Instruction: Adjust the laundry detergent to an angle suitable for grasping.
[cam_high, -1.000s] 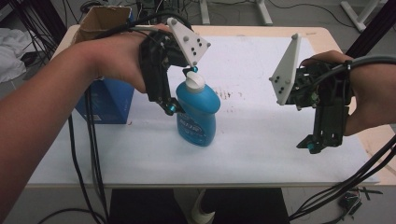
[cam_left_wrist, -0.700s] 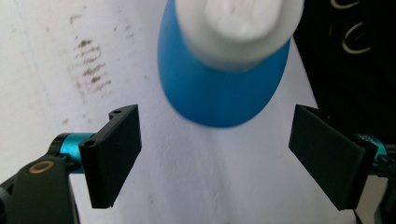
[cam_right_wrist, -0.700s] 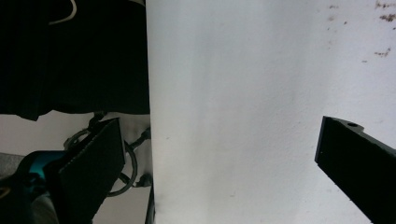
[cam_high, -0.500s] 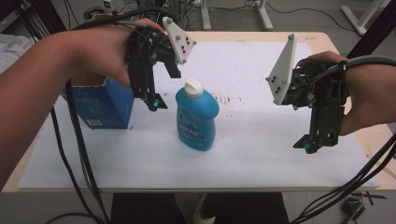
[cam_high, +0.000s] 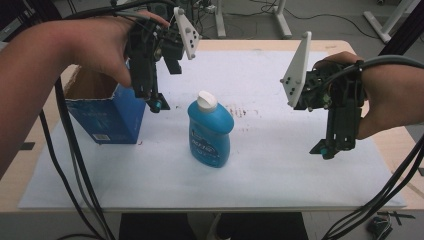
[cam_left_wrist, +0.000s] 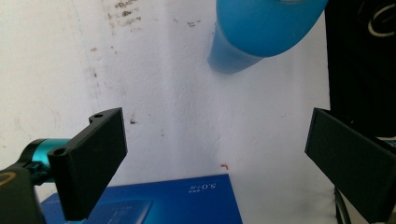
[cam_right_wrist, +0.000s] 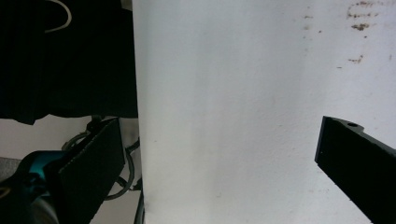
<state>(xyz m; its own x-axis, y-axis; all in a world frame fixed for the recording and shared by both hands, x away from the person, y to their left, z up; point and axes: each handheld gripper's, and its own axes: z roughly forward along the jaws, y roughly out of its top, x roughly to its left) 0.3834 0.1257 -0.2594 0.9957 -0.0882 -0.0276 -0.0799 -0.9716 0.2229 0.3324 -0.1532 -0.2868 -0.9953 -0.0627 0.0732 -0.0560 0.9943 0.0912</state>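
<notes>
Blue bottle (cam_high: 210, 129) upright, L gripper (cam_high: 156, 102) just opened.

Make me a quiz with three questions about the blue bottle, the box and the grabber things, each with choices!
1. Where is the blue bottle?
A. inside the box
B. on the white sheet, right of the box
C. in the right gripper

2. What colour is the bottle's cap?
A. white
B. red
C. black

3. How is the left gripper?
A. shut on the bottle
B. open, nothing between its jaws
C. shut on the box

Answers: 1 B, it stands beside the blue box; 2 A, the top is white; 3 B, jaws wide apart, having just been opening.
</notes>
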